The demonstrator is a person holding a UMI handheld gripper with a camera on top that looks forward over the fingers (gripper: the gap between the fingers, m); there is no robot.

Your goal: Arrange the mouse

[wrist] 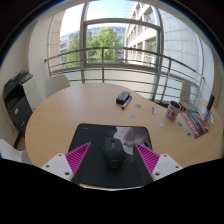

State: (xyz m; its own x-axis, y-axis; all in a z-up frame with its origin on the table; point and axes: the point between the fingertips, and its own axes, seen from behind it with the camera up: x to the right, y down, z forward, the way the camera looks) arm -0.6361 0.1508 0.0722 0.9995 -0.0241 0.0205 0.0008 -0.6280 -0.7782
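Observation:
A dark computer mouse (114, 150) lies on a black mouse mat (114, 140) on the round wooden table (70, 108). My gripper (113, 157) is open, its two pink-padded fingers (78, 156) standing at either side of the mouse with a gap on each side. The mouse rests on the mat between the fingers, near the mat's front half.
A small black box (123, 98) sits further back on the table. A metal cup (173, 109) and papers and pens (196, 123) lie at the right. A white crumpled item (135, 115) lies just behind the mat. Chairs, a railing and windows stand beyond.

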